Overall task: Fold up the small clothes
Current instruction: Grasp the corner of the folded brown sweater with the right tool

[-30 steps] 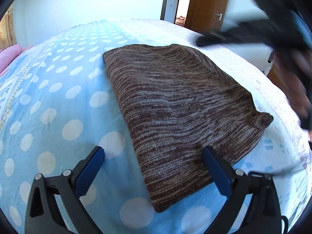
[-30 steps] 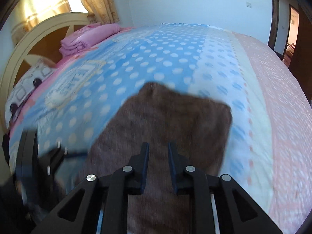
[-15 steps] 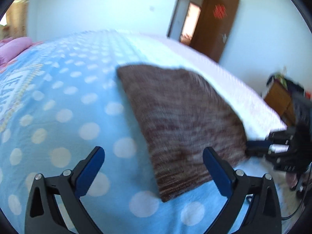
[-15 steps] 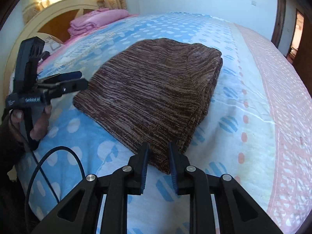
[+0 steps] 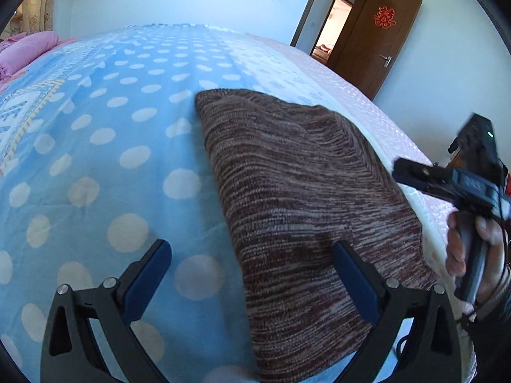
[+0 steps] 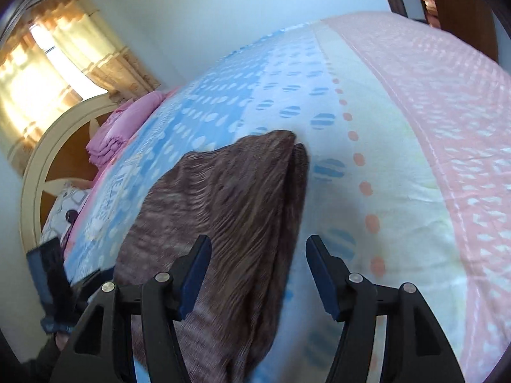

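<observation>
A brown striped knit garment [image 5: 297, 198] lies folded flat on the blue polka-dot bedsheet [image 5: 105, 146]. My left gripper [image 5: 252, 274] is open and empty, low over the garment's near left edge. In the right wrist view the same garment [image 6: 223, 210] shows a doubled edge on its right side. My right gripper [image 6: 258, 274] is open and empty, just above that folded edge. The right gripper also shows in the left wrist view [image 5: 447, 182], held in a hand at the garment's right side.
Folded pink bedding [image 6: 121, 134] lies by the cream headboard [image 6: 35, 172]. A pink strip of bed cover [image 6: 453, 121] runs along the right side. A brown door [image 5: 380, 38] stands open at the far wall. The left gripper body [image 6: 51, 284] shows at lower left.
My right gripper has opened from shut and swung over the garment's folded edge. My left gripper has stayed open and moved closer over the garment's near edge.
</observation>
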